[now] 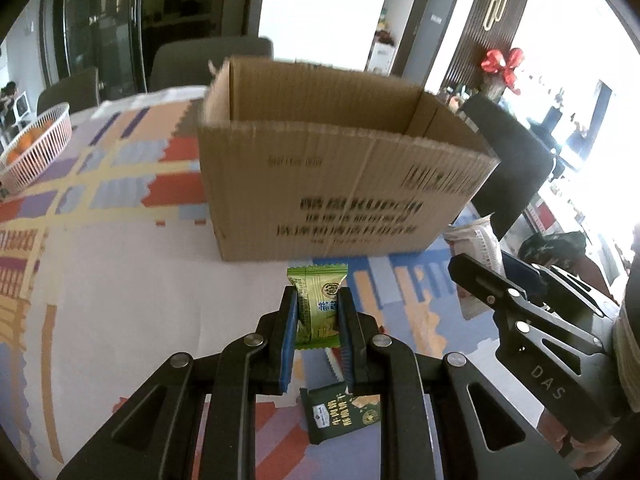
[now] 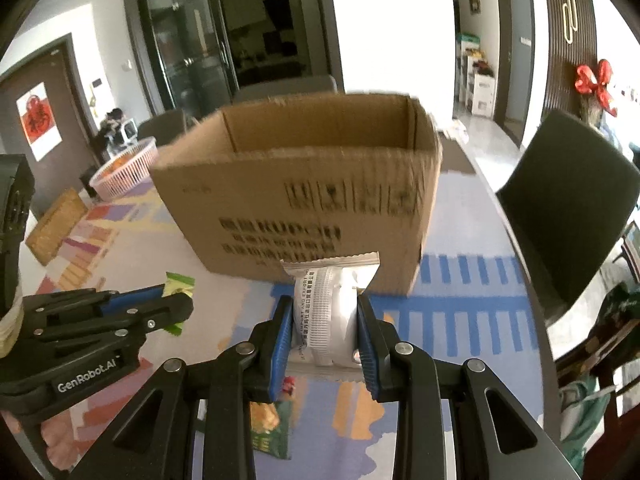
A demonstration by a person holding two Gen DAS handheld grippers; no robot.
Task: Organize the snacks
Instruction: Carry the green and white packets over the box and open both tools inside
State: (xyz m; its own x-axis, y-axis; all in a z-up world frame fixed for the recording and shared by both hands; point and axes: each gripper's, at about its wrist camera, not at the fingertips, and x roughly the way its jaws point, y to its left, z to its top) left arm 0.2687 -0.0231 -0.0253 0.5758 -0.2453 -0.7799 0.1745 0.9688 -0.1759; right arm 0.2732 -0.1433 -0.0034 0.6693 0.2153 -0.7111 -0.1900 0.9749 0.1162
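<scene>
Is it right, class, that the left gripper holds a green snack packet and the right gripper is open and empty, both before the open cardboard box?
Not quite: the right wrist view shows the right gripper shut on a white snack packet. The rest stands.

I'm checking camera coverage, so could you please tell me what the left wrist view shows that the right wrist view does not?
Only the left wrist view shows the dark green packet lying on the tablecloth beneath the left gripper, and the front of the green snack it is shut on.

Only the right wrist view shows the woven mat, the colourful packet below the right gripper, and the white snack clamped in it up close.

Both show the open cardboard box, the white basket, and the other gripper.
</scene>
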